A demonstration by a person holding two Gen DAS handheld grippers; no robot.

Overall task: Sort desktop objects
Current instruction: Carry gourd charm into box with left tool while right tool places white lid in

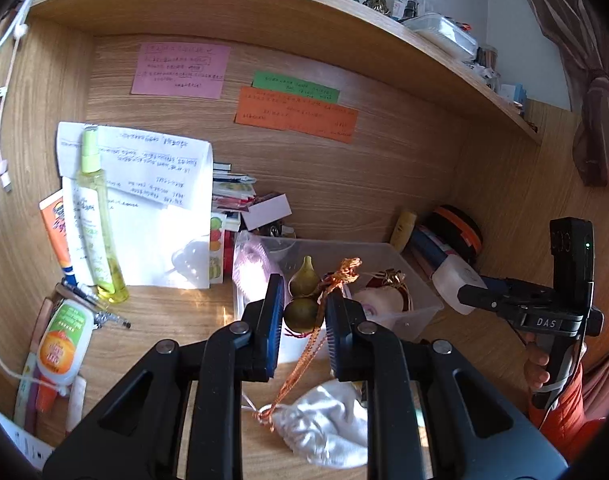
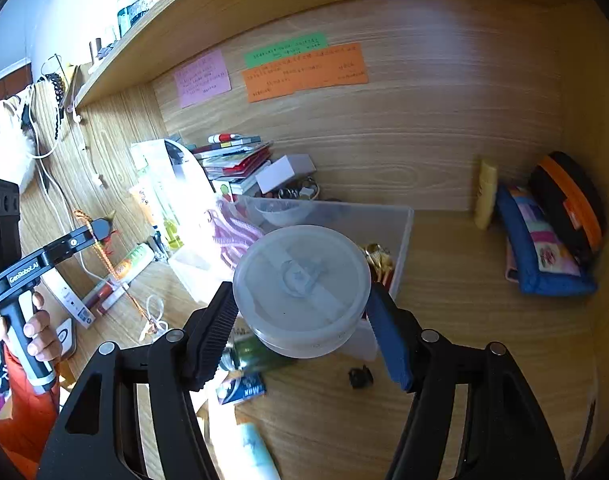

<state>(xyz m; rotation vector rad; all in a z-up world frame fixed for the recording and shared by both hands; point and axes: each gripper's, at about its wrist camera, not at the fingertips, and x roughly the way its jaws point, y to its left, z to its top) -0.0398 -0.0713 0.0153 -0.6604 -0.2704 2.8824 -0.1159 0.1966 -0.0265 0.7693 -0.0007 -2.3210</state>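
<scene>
My left gripper (image 1: pixel 303 316) is shut on a green-brown gourd charm (image 1: pixel 302 288) with an orange braided cord (image 1: pixel 304 360), held over the near edge of a clear plastic bin (image 1: pixel 420 312). The cord hangs down to a white cloth pouch (image 1: pixel 328 420) on the desk. My right gripper (image 2: pixel 304 320) is shut on a round translucent white jar (image 2: pixel 302 288), held above the same bin (image 2: pixel 400 232). The bin holds a pink comb (image 2: pixel 232 236), a gold ornament (image 2: pixel 378 260) and a small dish. The left gripper also shows in the right wrist view (image 2: pixel 100 230), at the left.
Bottles and tubes (image 1: pixel 100 220) and papers lie at the left. Books (image 2: pixel 232 160) and a white box (image 2: pixel 284 172) stand behind the bin. A yellow tube (image 2: pixel 486 192), blue pouch (image 2: pixel 540 244) and black-orange case (image 2: pixel 572 204) sit at the right. A small black clip (image 2: pixel 360 376) lies near.
</scene>
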